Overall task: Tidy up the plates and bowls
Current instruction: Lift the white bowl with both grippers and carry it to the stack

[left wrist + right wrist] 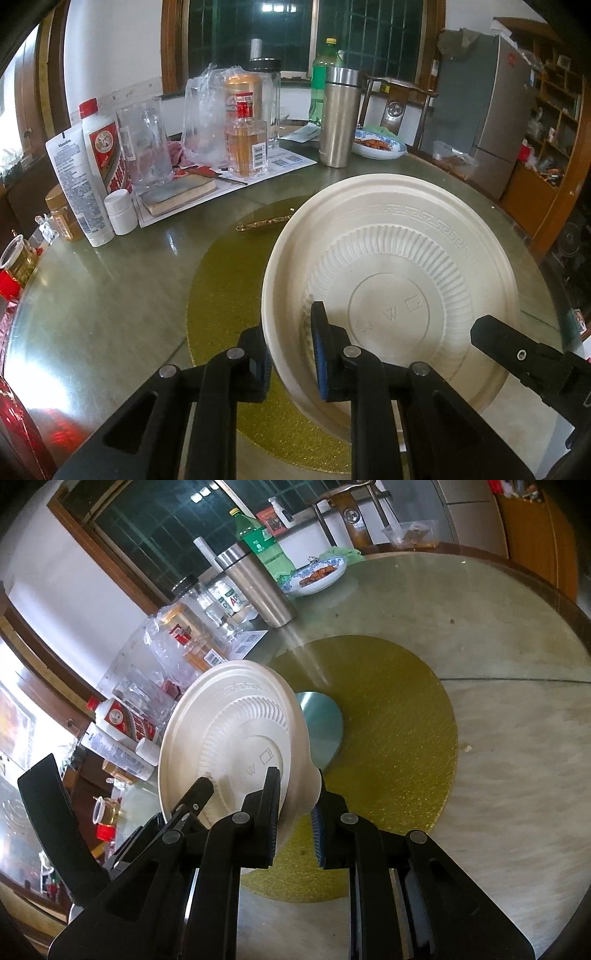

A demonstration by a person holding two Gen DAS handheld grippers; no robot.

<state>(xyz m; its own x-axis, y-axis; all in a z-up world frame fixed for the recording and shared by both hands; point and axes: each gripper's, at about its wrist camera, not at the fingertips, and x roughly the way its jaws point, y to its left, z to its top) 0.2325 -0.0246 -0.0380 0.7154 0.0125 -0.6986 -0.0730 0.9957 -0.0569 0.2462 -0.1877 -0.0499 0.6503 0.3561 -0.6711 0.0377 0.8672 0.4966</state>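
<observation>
A cream plastic plate [399, 258] is held off the table with its ribbed underside towards the cameras, tilted. My left gripper [290, 354] is shut on its near left rim, one finger inside the rim and one outside. In the right wrist view the same plate [229, 716] stands on edge, and my right gripper [295, 812] is shut on its lower right rim. One black finger of the right gripper [517, 354] shows at the plate's right edge in the left wrist view. A finger of the left gripper [195, 794] lies against the plate's underside in the right wrist view.
Below lies a round gold mat [388, 720] on the glass table [498, 635], with a teal disc [325, 727] at its middle. At the far side stand a steel tumbler [338, 118], bottles [245, 136], a book [177, 192] and a blue-rimmed dish of food [380, 146].
</observation>
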